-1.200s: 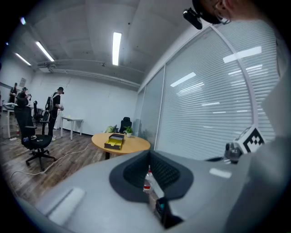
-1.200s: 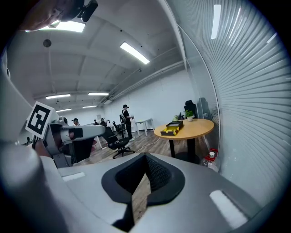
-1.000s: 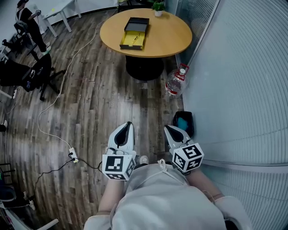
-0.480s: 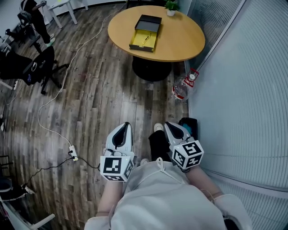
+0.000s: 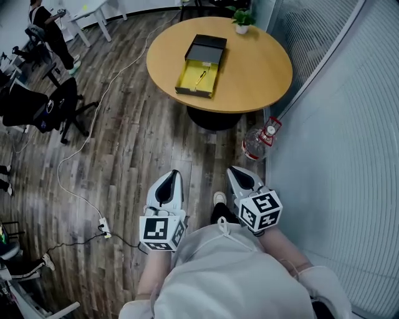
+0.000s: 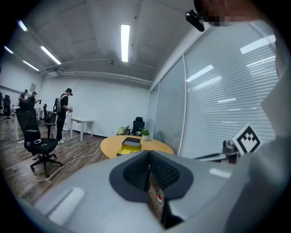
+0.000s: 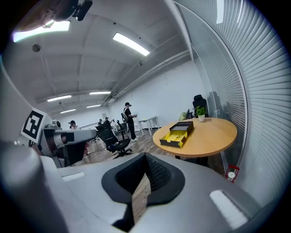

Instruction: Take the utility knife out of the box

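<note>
Utility knife [image 5: 199, 79] lengthwise in the yellow box [image 5: 189, 80] on the desk [image 5: 262, 68], far ahead of left gripper [image 5: 176, 173] and right gripper [image 5: 232, 169] alike, fingers [image 7: 159, 174] pressed together, empty.

Round wooden table [image 5: 259, 71] at top, on dark pedestal. Small potted plant [image 5: 242, 20] at table's far edge. Clear water bottle [image 5: 257, 142], red label, on floor beside table base, against slatted blind wall [image 5: 349, 124]. Grey-brown plank floor [image 5: 143, 143]. Black office chair [image 5: 50, 103] at left. White cable [image 5: 58, 171] snakes across floor to power strip [image 5: 104, 227]. Person [image 5: 53, 34] in dark clothes stands far left near white desk [image 5: 93, 9].
</note>
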A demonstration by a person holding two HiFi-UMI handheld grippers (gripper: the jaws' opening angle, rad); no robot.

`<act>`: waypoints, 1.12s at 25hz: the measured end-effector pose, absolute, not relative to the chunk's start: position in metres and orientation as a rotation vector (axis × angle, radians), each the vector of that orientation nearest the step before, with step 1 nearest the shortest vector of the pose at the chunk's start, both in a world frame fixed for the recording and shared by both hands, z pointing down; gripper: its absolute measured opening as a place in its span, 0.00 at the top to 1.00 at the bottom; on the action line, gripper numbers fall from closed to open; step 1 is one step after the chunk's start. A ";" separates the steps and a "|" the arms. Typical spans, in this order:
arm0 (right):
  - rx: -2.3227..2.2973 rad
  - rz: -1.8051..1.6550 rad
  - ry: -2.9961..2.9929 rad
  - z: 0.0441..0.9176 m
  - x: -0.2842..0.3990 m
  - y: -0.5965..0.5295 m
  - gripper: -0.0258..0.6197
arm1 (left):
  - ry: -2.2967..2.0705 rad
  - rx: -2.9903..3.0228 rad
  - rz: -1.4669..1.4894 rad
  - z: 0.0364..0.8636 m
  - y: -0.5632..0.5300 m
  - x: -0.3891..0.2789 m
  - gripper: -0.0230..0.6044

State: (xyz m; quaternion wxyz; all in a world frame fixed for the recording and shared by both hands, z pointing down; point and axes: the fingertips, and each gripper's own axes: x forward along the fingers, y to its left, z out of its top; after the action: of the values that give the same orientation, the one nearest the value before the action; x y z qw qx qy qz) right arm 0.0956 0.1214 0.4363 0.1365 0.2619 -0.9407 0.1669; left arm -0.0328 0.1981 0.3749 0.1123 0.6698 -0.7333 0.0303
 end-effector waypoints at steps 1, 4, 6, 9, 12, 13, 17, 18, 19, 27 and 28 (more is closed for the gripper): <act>0.753 0.479 -2.724 0.435 0.095 0.103 0.96 | -2.154 1.964 0.095 0.375 0.179 -0.033 0.95; 0.752 0.465 -2.723 0.434 0.094 0.047 0.96 | -2.159 1.957 0.106 0.375 0.123 -0.037 0.95; 0.759 0.451 -2.727 0.431 0.095 0.011 0.96 | -2.157 1.958 0.108 0.377 0.088 -0.039 0.95; 0.772 0.450 -2.732 0.432 0.099 -0.035 0.96 | -2.156 1.946 0.117 0.388 0.044 -0.040 0.95; 0.790 0.476 -2.717 0.438 0.103 -0.066 0.96 | -2.127 1.940 0.146 0.399 0.012 -0.039 0.95; 0.799 0.488 -2.709 0.441 0.104 -0.075 0.96 | -2.115 1.944 0.160 0.401 0.003 -0.039 0.95; 0.819 0.532 -2.686 0.454 0.098 -0.105 0.96 | -2.093 1.949 0.199 0.411 -0.032 -0.049 0.95; 0.824 0.538 -2.683 0.457 0.095 -0.113 0.96 | -2.088 1.949 0.210 0.414 -0.041 -0.052 0.95; 0.830 0.541 -2.679 0.460 0.092 -0.122 0.96 | -2.083 1.951 0.221 0.417 -0.051 -0.056 0.95; 0.960 0.536 -2.662 0.464 0.047 -0.204 0.96 | -1.983 2.063 0.220 0.429 -0.155 -0.102 0.95; 0.978 0.534 -2.657 0.463 0.039 -0.215 0.96 | -1.963 2.084 0.225 0.430 -0.169 -0.109 0.95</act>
State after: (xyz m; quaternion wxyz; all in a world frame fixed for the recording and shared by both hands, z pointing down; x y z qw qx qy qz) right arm 0.0392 -0.2145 0.4627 0.1295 0.3367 -0.9144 0.1839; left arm -0.1092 -0.1692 0.4296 0.1345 0.7192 -0.6772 0.0778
